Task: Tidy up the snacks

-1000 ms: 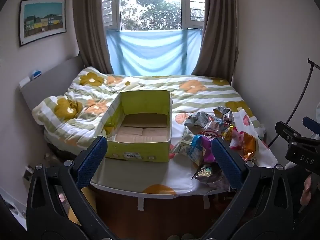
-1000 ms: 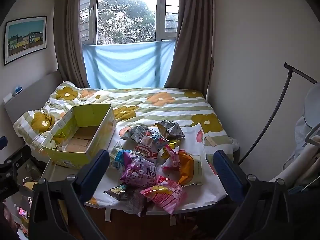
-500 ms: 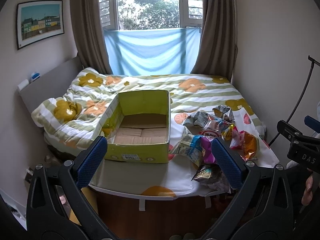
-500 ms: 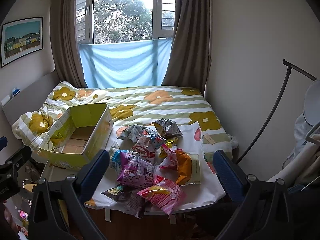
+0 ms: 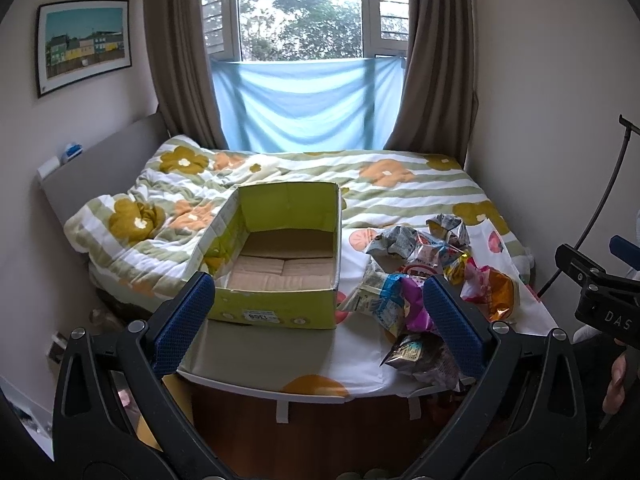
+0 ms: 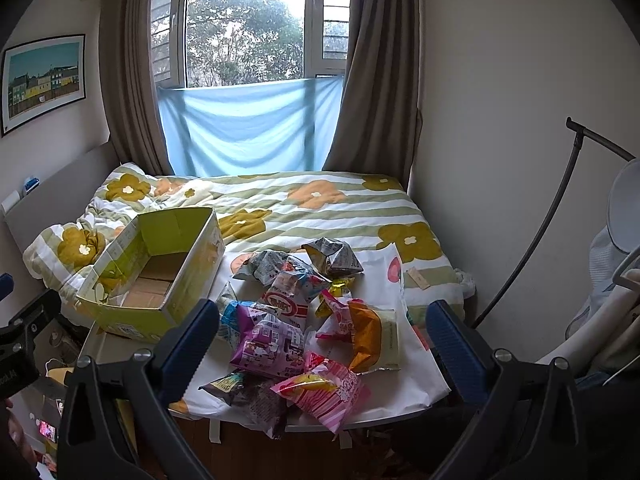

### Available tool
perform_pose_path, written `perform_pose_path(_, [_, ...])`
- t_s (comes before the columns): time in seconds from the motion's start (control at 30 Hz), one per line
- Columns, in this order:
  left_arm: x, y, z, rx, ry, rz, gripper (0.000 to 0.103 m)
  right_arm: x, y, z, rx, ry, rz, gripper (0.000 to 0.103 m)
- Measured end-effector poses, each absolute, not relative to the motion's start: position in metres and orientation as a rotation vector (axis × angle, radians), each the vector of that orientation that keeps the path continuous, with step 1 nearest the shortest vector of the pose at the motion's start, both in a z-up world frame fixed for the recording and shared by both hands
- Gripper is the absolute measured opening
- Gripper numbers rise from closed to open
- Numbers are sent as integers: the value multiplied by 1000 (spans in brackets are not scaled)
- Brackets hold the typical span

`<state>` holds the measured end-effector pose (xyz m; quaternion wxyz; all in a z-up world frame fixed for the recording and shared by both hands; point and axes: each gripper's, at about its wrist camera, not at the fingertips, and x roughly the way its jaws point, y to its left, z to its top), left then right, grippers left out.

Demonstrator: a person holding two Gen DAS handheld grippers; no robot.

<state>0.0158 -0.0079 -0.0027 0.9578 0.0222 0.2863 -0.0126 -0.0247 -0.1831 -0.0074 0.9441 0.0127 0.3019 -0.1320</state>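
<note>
The left tool (image 5: pixel 318 300) is wide open, with nothing between its blue pads (image 5: pixel 182 320). The right tool (image 6: pixel 322 330) is wide open too and holds nothing. Both hang in the air in front of a small white bench (image 5: pixel 272 354) that stands at the foot of a bed (image 6: pixel 320 208). A green box (image 5: pixel 280 248) sits on the left part of the bench. It is open at the top, and only its brown cardboard floor shows inside. A pile of snacks (image 6: pixel 296 320) lies on the right part of the bench, just beside the box. In the pile a purple bag (image 6: pixel 270 342) lies near the middle, a pink bag (image 6: pixel 324 394) lies at the front edge, and an orange bag (image 6: pixel 366 334) lies to the right of them. A dark bag (image 6: pixel 248 396) hangs a little over the front edge. Two crumpled silver bags (image 6: pixel 332 256) lie at the back of the pile. The bed has a blanket with stripes and flowers. A window (image 5: pixel 304 12) with brown curtains is behind the bed.
</note>
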Motion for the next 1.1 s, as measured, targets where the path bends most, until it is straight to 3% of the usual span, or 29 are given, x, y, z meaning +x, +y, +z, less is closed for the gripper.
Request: perform_pose_path(1.1, [13,-12,0,44,588,-54,102,-28,-184,-7,30,622,-258,103])
